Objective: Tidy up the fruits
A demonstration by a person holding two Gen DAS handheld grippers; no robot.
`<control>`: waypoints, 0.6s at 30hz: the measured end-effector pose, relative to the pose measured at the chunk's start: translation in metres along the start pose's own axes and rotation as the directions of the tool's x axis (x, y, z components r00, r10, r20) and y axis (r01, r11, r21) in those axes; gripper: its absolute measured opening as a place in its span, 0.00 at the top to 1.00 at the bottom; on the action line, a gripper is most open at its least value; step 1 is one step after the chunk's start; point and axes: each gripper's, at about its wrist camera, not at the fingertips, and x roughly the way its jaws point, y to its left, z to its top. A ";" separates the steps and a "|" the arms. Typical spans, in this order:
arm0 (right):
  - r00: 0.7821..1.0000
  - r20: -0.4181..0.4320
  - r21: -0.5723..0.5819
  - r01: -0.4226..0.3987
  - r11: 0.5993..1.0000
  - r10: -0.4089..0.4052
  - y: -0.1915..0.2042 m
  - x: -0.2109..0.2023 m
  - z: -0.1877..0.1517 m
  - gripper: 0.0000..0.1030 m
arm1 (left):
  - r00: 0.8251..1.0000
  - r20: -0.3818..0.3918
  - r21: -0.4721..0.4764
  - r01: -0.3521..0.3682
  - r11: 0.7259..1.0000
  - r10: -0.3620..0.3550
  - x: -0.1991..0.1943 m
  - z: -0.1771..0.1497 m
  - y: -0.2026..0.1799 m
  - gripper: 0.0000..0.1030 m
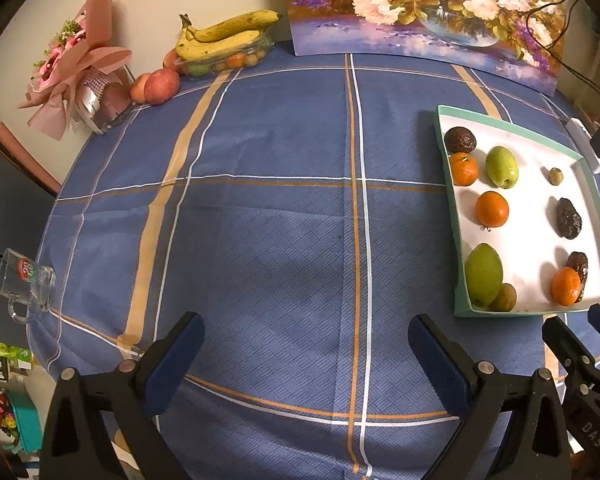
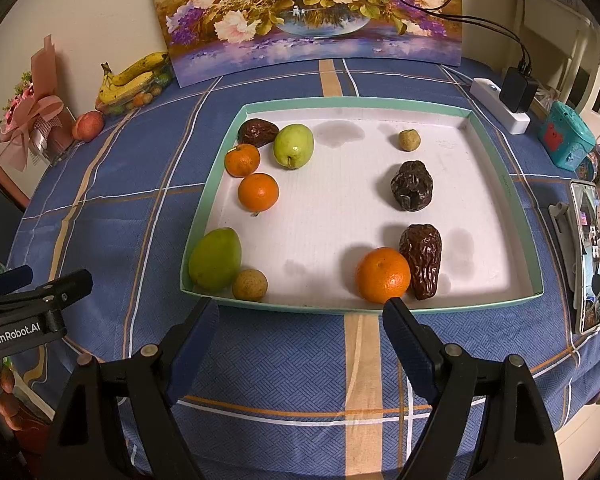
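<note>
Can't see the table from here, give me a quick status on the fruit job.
Left gripper open, empty; right gripper open, empty. Fruits loose in tray; nearest, orange touching a date. Nothing in the way.

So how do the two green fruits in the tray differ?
The near green fruit is longer and duller, lying beside a small brown fruit. The far green fruit is rounder and glossier, with its stem dimple facing the camera. Both sit along the tray's left side.

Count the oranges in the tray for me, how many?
3. Two oranges sit near the tray's left wall: one farther back, one just in front of it. The third is at the front, touching a date.
</note>
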 end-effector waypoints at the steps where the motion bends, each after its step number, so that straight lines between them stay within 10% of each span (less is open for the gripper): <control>1: 1.000 0.000 -0.001 0.000 1.000 0.000 0.000 0.000 0.000 0.18 | 1.000 0.000 0.000 0.000 1.000 0.000 0.000 0.000 0.000 0.00; 18: 1.000 -0.009 -0.002 0.000 1.000 0.000 0.000 0.001 0.000 0.18 | 1.000 -0.005 -0.003 -0.005 1.000 0.005 0.001 -0.002 0.003 0.00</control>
